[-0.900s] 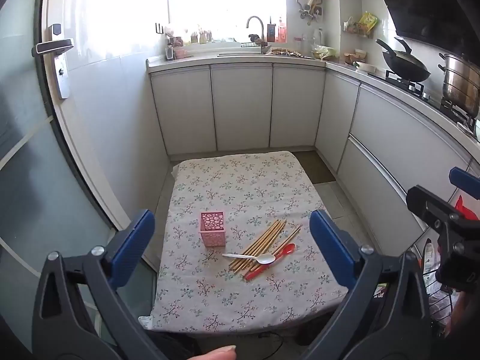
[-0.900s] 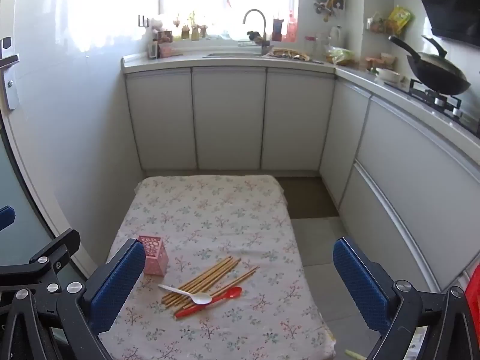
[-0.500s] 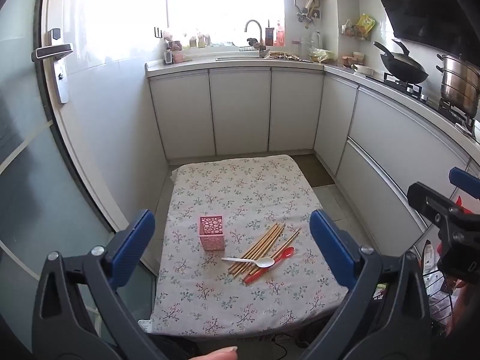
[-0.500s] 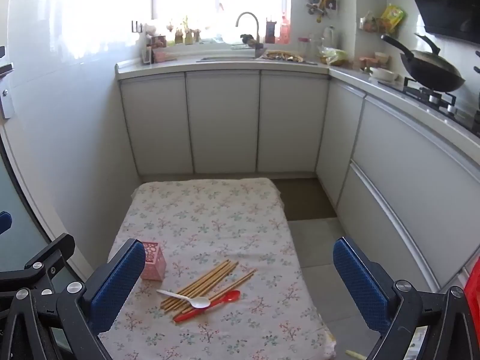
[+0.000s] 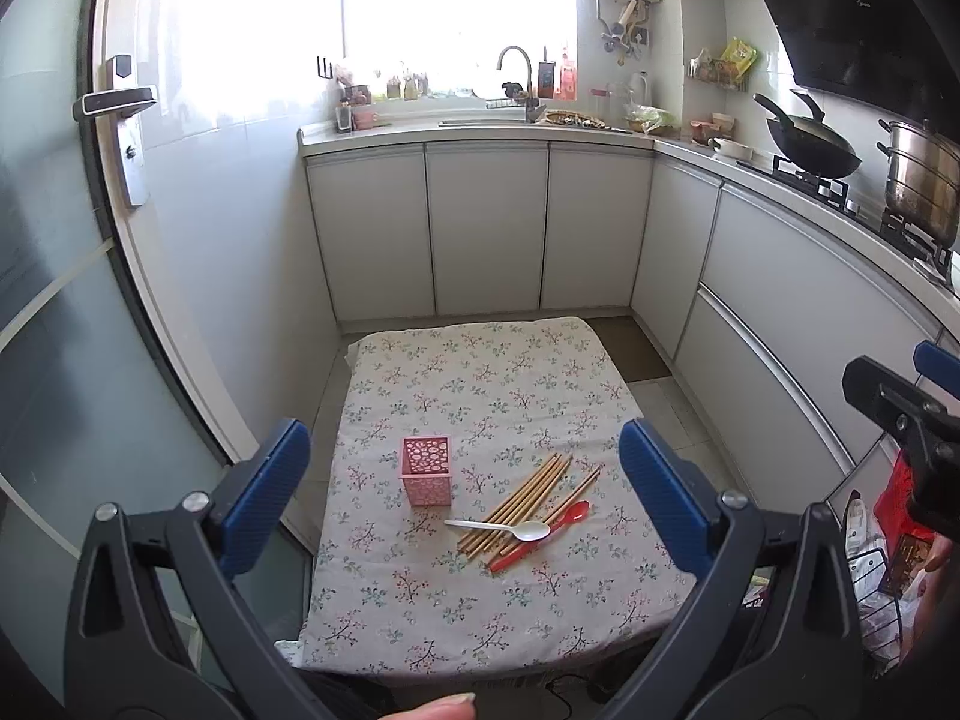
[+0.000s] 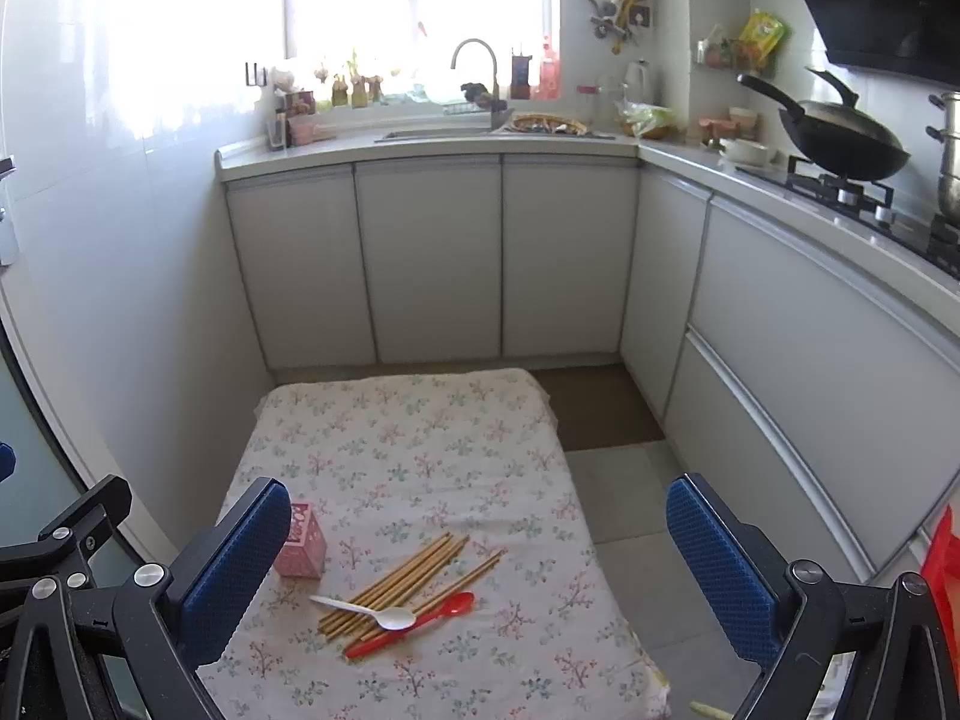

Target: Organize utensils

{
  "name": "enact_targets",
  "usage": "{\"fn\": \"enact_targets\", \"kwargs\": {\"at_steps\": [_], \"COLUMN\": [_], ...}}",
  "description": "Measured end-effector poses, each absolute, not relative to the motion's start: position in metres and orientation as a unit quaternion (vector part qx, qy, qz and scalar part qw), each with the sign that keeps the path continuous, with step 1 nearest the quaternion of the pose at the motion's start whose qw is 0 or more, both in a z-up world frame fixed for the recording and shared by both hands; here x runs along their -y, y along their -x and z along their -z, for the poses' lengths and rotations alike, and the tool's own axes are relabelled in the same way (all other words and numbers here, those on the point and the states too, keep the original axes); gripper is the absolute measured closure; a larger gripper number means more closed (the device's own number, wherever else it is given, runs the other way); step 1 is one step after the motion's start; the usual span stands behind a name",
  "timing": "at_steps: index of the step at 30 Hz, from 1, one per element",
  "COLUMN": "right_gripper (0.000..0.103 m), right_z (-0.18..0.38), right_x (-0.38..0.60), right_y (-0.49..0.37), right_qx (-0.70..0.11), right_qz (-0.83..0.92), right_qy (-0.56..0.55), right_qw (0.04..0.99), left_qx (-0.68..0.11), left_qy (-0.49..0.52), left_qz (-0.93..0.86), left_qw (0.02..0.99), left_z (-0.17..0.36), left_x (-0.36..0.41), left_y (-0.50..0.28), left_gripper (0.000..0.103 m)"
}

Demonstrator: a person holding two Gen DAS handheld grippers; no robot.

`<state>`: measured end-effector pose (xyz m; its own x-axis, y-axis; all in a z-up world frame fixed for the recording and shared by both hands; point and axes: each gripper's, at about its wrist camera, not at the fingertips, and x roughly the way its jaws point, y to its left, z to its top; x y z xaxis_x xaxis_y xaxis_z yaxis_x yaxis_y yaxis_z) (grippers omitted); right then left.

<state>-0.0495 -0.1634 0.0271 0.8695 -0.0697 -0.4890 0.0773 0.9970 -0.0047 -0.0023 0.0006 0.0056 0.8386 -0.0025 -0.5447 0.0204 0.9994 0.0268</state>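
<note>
**Utensils loose on the floral cloth, both grippers empty**

Utensils lie near the front of the table (image 5: 480,630): the left gripper (image 5: 465,501) and right gripper (image 6: 477,567) hang above that edge, jaws spread wide, holding nothing. Beneath them a red spoon (image 5: 540,534) rests against a fanned bunch of wooden chopsticks (image 5: 522,501), and a white spoon (image 5: 501,528) lies across the sticks. Just left stands a pink perforated holder (image 5: 426,471), upright, apart from the pile. Beyond the table are white cabinets (image 5: 486,228), a sink tap (image 5: 516,75) and a wok (image 5: 810,141).
</note>
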Motion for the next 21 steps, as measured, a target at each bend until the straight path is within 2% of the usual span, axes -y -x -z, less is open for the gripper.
{"fn": "enact_targets", "kwargs": {"at_steps": [21], "right_gripper": [0.0], "right_z": [-0.0306], "right_x": [0.16], "right_y": [0.0512], "right_qx": [-0.245], "right_qz": [0.032], "right_qy": [-0.008], "right_qw": [0.969], "left_qx": [-0.276], "left_qy": [-0.013], "left_qz": [0.004], "left_qw": [0.961], "left_z": [-0.008], "left_x": [-0.0011], "left_y": [0.0071], "left_gripper": [0.001]}}
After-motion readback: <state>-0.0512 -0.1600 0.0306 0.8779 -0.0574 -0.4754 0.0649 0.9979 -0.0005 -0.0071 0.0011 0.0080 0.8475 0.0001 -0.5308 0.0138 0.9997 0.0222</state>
